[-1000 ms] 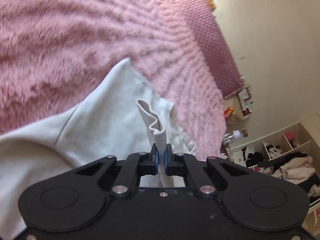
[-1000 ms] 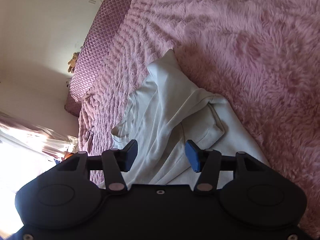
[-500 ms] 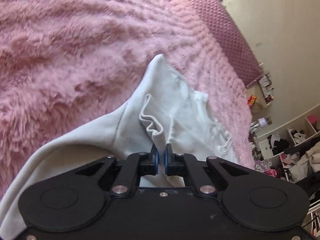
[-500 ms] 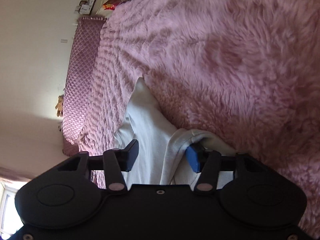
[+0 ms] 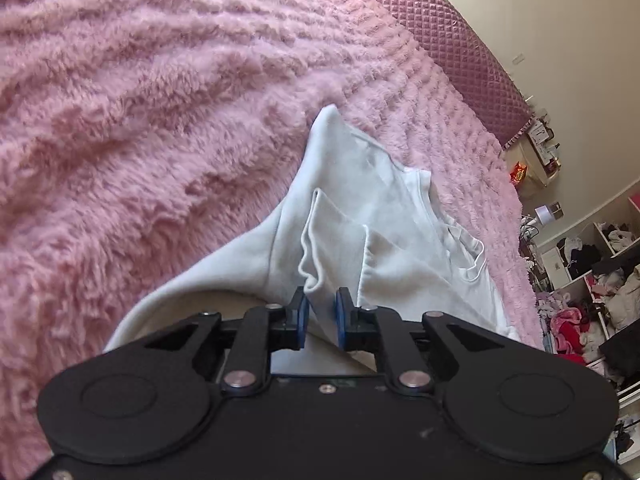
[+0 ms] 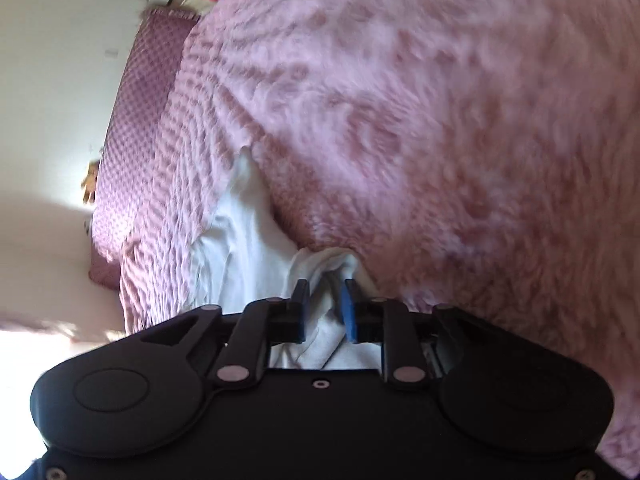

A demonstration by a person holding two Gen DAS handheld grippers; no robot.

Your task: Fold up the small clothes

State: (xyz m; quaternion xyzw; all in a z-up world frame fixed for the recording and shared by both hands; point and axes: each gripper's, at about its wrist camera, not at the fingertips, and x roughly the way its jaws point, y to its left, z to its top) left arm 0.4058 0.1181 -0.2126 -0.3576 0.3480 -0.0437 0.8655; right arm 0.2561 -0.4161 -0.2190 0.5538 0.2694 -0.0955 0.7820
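A white garment (image 5: 360, 200) lies crumpled on the pink fluffy blanket (image 5: 140, 120). In the left wrist view my left gripper (image 5: 320, 304) sits low over the garment's near part. Its jaws are opening, and a raised fold of cloth stands loosely in the gap between the blue pads (image 5: 303, 312). In the right wrist view my right gripper (image 6: 326, 304) is at the garment's (image 6: 244, 240) edge beside the blanket (image 6: 440, 120). Its jaws are closing around a bunched cuff-like end (image 6: 332, 264), with a gap still showing beside the cloth.
A quilted mauve headboard (image 5: 440, 32) runs along the bed's far side by a pale wall. Open shelves stuffed with clothes (image 5: 600, 260) stand beyond the bed at the right. A small stuffed toy (image 6: 90, 180) sits near the headboard.
My left jaws have parted from a tight pinch on the fold and the gripper has sunk closer to the garment. My right jaws have narrowed from wide apart onto the bunched edge.
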